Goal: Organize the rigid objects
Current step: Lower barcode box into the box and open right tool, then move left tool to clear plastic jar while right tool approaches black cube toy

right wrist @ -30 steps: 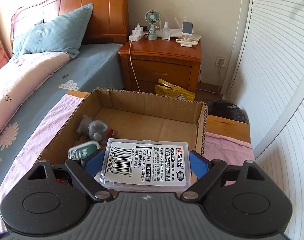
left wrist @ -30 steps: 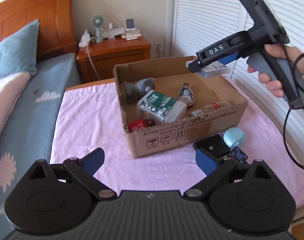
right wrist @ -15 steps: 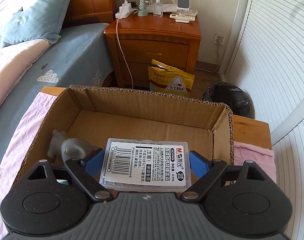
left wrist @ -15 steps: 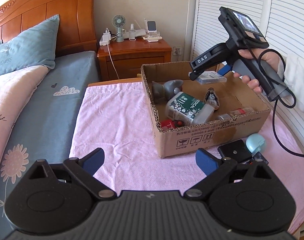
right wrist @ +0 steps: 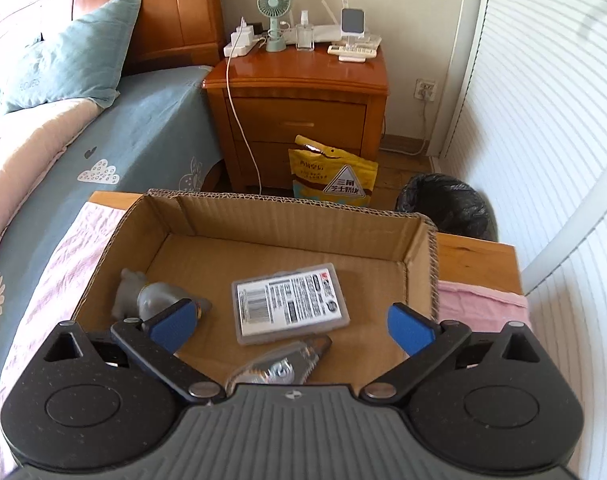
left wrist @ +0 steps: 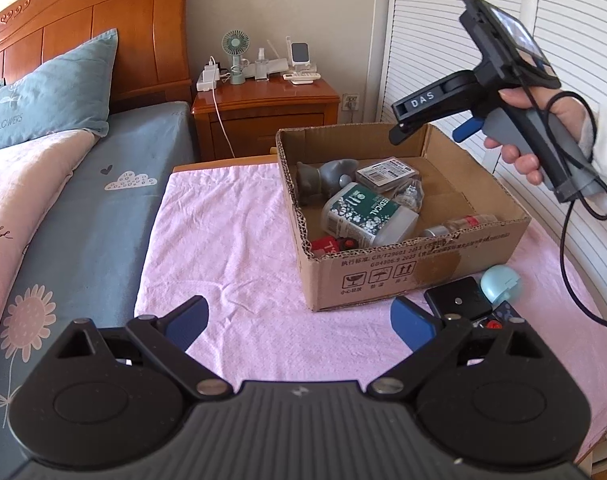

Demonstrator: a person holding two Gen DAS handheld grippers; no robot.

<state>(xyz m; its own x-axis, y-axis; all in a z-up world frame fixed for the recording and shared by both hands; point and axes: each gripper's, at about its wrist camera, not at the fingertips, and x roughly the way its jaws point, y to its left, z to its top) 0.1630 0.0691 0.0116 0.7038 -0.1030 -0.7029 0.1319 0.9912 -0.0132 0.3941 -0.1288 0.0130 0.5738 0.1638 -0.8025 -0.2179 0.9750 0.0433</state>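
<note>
A cardboard box [left wrist: 419, 276] stands on a pink cloth [left wrist: 231, 248]. In it lie a clear plastic case with a barcode label [right wrist: 289, 304], also in the left wrist view [left wrist: 385, 172], a grey toy figure [left wrist: 323, 178], a white and green bottle [left wrist: 367, 216], a small glass bottle [left wrist: 467, 224] and a red item [left wrist: 327, 246]. My right gripper [right wrist: 291, 322] is open and empty above the box; it shows in the left wrist view [left wrist: 431, 128]. My left gripper [left wrist: 299, 318] is open and empty over the cloth, in front of the box.
A black square block [left wrist: 457, 304], a light blue round object [left wrist: 501, 284] and small items lie right of the box front. A bed [left wrist: 63, 208] is to the left, a wooden nightstand [right wrist: 303, 112] behind, a black bin [right wrist: 447, 204] and slatted doors at right.
My right gripper opened and let go of the clear plastic case, which now lies in the box. The gripper rose above the box. My left gripper pulled back a little.
</note>
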